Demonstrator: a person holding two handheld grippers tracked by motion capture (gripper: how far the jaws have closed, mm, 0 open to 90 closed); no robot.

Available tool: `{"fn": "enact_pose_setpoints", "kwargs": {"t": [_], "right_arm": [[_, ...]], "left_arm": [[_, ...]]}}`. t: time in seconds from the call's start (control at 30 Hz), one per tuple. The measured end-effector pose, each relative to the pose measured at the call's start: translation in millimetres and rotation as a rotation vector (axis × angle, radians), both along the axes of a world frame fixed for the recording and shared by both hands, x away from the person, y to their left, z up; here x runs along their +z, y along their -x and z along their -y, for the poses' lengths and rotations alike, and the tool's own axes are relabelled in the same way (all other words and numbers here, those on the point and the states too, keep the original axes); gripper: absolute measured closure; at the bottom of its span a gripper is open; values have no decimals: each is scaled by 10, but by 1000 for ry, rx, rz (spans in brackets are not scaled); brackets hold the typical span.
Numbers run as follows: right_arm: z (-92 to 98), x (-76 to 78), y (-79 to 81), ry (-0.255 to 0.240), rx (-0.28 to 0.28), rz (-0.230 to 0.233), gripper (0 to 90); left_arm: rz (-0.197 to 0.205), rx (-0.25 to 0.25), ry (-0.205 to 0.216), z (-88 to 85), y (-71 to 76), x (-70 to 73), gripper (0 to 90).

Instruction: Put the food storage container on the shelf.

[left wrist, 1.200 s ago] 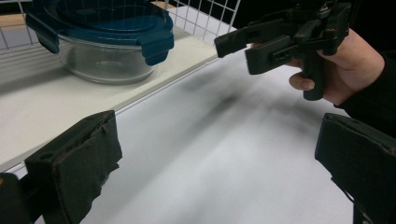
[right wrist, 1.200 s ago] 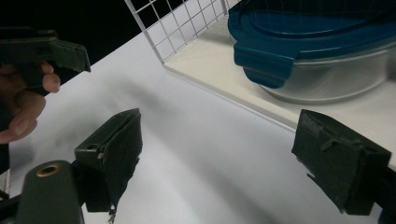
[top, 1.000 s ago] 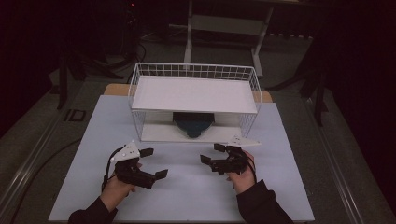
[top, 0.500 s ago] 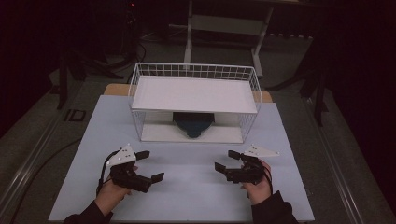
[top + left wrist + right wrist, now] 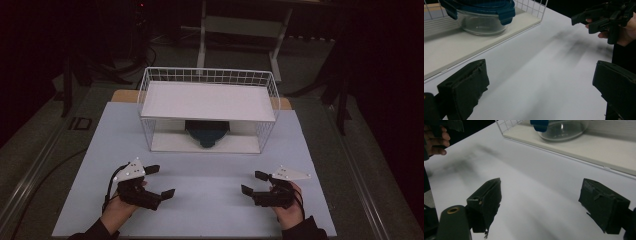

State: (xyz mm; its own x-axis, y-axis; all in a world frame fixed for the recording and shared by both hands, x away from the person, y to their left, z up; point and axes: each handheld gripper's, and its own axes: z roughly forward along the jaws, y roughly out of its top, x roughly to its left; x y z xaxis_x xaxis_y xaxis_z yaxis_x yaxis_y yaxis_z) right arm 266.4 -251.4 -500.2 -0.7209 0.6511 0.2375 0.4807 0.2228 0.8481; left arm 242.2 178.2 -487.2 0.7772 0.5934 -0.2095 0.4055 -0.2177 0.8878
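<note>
Evidently we hold both the left gripper and the right gripper spread and empty, low over the bench, because the glass container sits at twelve o'clock on the wire rack's lower shelf, well apart.

Glass container — mostly hidden under the shelf; lid cut off in both gripper views.

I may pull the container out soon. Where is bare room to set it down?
Free: the table between the rack front and both grippers, left and right; also the rack's top shelf. Crowded: the lower shelf, around the container.
</note>
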Motion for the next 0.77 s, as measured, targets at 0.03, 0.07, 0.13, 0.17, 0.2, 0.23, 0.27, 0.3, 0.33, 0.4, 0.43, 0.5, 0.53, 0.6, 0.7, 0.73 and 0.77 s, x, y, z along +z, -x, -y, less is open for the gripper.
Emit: {"fn": "enact_pose_setpoints", "kwargs": {"t": [0.03, 0.07, 0.13, 0.17, 0.2, 0.23, 0.27, 0.3, 0.33, 0.4, 0.43, 0.5, 0.53, 0.6, 0.7, 0.73, 0.77], "right_arm": [[24, -7, 12, -5, -2, -1, 174], [46, -15, 21, -5, -4, -3, 174], [86, -30, 33, -4, -5, -6, 174], [103, -37, 40, -4, -7, -1, 174], [119, -40, 43, 8, -7, 5, 174], [132, -47, 43, 16, -8, 10, 174], [148, -57, 40, 16, -14, 11, 174], [167, -67, 35, 14, -21, 5, 174], [179, -78, 29, 6, -27, -6, 174], [191, -98, 18, -1, -30, -19, 174], [189, -106, 15, 1, -30, -26, 174], [185, -117, 11, 2, -28, -31, 174], [184, -120, 10, 6, -28, -28, 173], [188, -125, 4, 11, -28, -26, 174], [202, -132, -2, 9, -36, -29, 174], [206, -136, -6, 10, -38, -31, 174], [207, -141, -10, 9, -39, -35, 174]], "left_arm": [[1, -3, 1, -1, 1, -5, 2], [2, -7, 7, -1, 3, -10, 2], [1, -15, 9, 2, 2, -20, 2], [3, -17, 11, 4, 2, -25, 2], [-1, -17, 13, 5, 2, -29, 2], [0, -18, 16, 4, 3, -33, 2], [-1, -18, 15, 4, 4, -37, 2], [-1, -18, 12, 3, 5, -41, 2], [0, -17, 14, 0, 7, -46, 2], [-1, -15, 18, -3, 3, -54, 2], [0, -14, 17, -3, 1, -56, 2], [1, -11, 24, -3, -2, -60, 2], [1, -12, 23, 0, -2, -61, 2], [10, -17, 10, 9, 4, -64, 2], [8, -25, 13, 20, 11, -66, 2], [8, -25, 13, 22, 10, -65, 2], [9, -26, 15, 22, 10, -65, 2]]}}
